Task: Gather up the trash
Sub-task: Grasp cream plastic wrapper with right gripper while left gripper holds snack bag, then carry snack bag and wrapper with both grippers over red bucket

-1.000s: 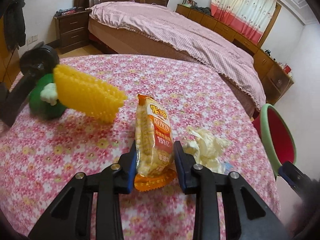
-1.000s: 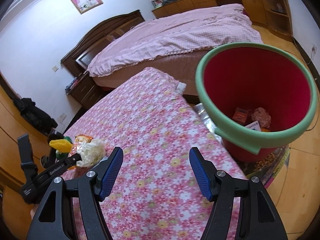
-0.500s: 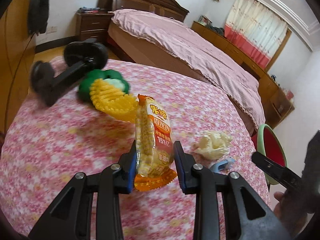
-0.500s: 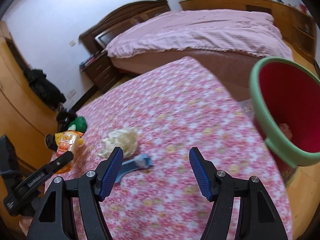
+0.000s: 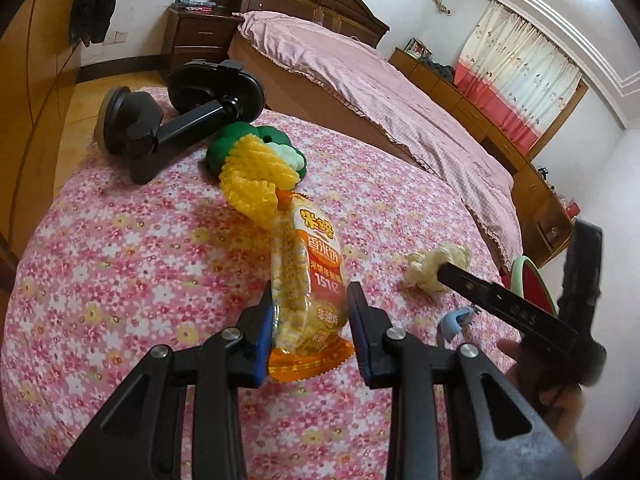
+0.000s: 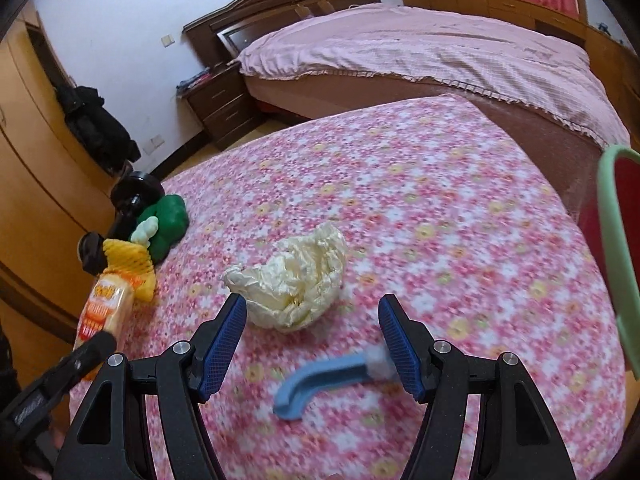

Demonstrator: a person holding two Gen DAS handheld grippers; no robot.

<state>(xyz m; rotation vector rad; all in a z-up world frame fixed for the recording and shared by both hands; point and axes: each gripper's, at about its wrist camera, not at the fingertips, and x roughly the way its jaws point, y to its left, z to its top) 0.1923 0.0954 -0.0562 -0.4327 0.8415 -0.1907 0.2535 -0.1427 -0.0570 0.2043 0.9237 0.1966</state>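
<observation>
My left gripper (image 5: 310,322) is shut on an orange and yellow snack packet (image 5: 308,280) and holds it above the floral table (image 5: 120,280). The packet also shows at the left of the right wrist view (image 6: 105,304). My right gripper (image 6: 312,336) is open and empty, just in front of a crumpled cream paper wad (image 6: 294,280), which also shows in the left wrist view (image 5: 434,266). A blue plastic piece (image 6: 320,380) lies between the right fingers, close to the camera. The red bin with a green rim (image 6: 618,248) stands off the table's right edge.
A yellow foam net (image 5: 256,178) and a green toy (image 5: 230,144) lie at the far left of the table beside a black suction mount (image 5: 176,120). A bed (image 6: 440,48) stands behind the table. A nightstand (image 5: 196,36) and wooden wardrobe are at the left.
My right gripper has swung left from the bin to the paper wad and blue piece. My left gripper keeps the packet and now looks further across the table.
</observation>
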